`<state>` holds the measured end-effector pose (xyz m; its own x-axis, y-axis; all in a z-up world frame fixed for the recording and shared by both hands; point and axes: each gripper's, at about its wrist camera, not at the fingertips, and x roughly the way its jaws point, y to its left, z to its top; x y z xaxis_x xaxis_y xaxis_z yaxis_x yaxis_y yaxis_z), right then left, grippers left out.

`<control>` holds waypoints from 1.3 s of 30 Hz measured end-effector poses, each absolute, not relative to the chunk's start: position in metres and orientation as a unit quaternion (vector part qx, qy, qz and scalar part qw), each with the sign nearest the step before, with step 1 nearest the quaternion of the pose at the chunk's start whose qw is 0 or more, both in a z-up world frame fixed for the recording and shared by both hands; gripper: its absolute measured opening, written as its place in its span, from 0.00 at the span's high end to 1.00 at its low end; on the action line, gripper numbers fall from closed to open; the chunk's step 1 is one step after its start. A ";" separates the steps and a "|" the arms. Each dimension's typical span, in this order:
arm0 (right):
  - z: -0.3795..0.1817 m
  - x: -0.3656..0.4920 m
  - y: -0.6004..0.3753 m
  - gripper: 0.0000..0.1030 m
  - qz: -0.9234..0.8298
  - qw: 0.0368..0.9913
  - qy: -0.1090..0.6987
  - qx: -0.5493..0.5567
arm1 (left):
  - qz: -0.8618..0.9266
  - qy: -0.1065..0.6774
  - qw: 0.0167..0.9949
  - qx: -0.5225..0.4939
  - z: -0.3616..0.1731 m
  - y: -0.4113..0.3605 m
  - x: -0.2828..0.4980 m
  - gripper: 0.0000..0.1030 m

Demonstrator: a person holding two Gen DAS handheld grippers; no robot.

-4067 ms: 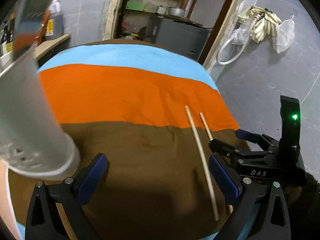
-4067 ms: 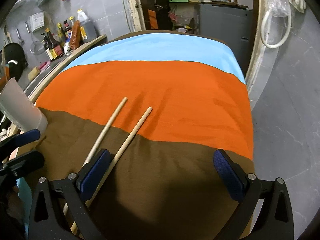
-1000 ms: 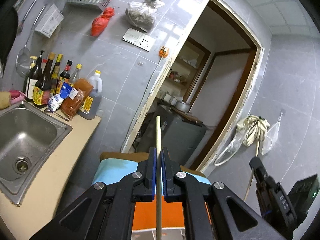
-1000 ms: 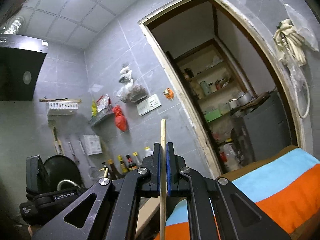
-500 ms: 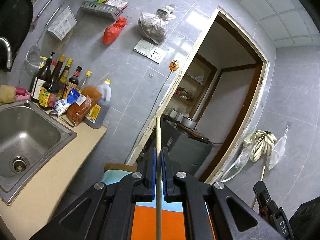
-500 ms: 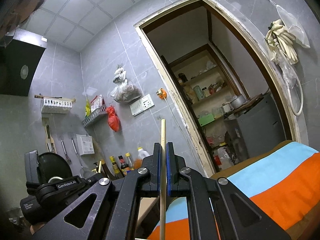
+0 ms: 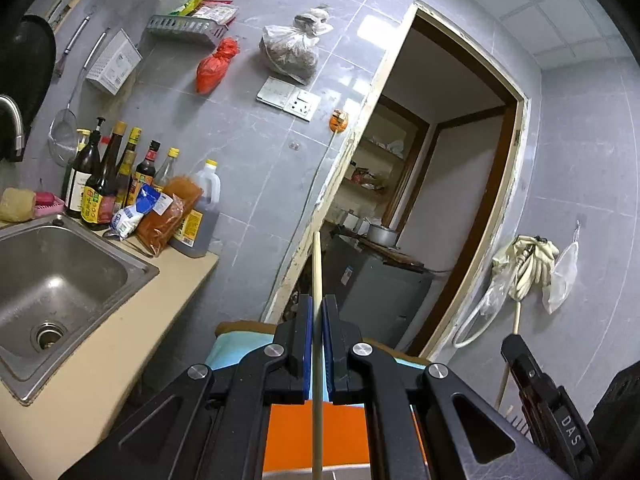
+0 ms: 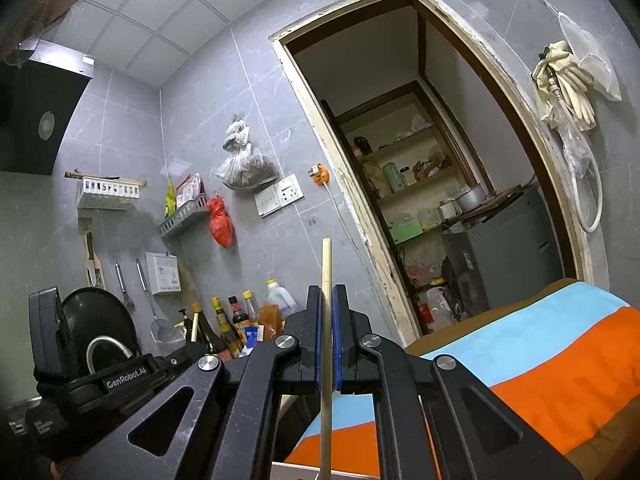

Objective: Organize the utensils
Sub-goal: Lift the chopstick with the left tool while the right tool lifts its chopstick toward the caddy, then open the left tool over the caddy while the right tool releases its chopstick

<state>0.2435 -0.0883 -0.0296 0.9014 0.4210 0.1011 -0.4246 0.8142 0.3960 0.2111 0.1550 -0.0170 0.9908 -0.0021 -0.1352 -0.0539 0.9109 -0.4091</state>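
Note:
My left gripper (image 7: 315, 312) is shut on a wooden chopstick (image 7: 316, 264) that stands upright between its blue pads, its tip pointing up. My right gripper (image 8: 327, 300) is shut on a second wooden chopstick (image 8: 326, 260), also upright. Both are lifted above the table with the striped blue, orange and brown cloth (image 8: 560, 360). The pale rim of a container (image 8: 296, 470) shows at the bottom edge under the right chopstick, and a grey rim (image 7: 288, 472) shows under the left one. The right gripper's body (image 7: 552, 404) appears at the left view's lower right.
A steel sink (image 7: 52, 280) is set in the beige counter at the left, with several sauce bottles (image 7: 116, 184) behind it. A doorway (image 7: 420, 200) opens to a pantry with a grey cabinet (image 8: 504, 252). Bags and racks hang on the tiled wall.
Both grippers keep their chopsticks and have tilted slightly, so the views have shifted a little. A container rim now shows at the bottom of each view.

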 end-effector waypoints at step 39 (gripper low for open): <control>-0.027 0.232 -0.085 0.65 0.273 0.941 0.085 0.179 | -0.023 0.170 0.970 -0.174 -0.011 0.145 0.190 0.95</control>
<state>0.2321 -0.0848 -0.0270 0.8362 0.5447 -0.0631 -0.4838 0.7870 0.3828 0.1901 0.1454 -0.0112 0.9408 -0.1047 -0.3224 -0.0139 0.9384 -0.3453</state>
